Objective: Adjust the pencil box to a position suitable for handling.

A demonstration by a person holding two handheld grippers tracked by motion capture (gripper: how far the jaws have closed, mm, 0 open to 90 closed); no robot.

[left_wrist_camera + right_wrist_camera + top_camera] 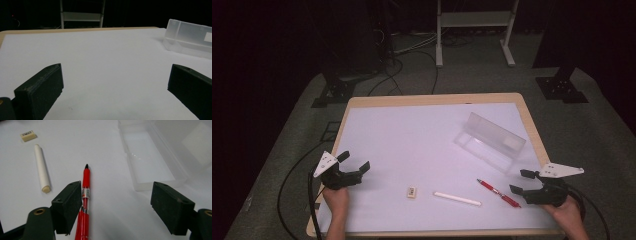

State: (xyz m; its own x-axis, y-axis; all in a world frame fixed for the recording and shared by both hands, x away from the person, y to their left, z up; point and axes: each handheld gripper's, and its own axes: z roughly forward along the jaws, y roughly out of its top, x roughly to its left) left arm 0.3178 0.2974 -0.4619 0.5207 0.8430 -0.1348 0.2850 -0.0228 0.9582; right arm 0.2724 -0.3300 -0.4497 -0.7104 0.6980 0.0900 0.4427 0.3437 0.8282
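White tabletop (pixel 402 145): both claws, left claw (pixel 354 164), right claw (pixel 521 182), spread, empty; red pen (pixel 499 192) perhaps touching right.

A dark room: grey carpet (pixel 287 145), cables (pixel 412 55), white metal frame (pixel 474 20) behind.

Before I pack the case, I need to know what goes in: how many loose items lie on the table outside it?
3: a small eraser near the front edge, a white stick just right of it, and a red pen by the right claw.
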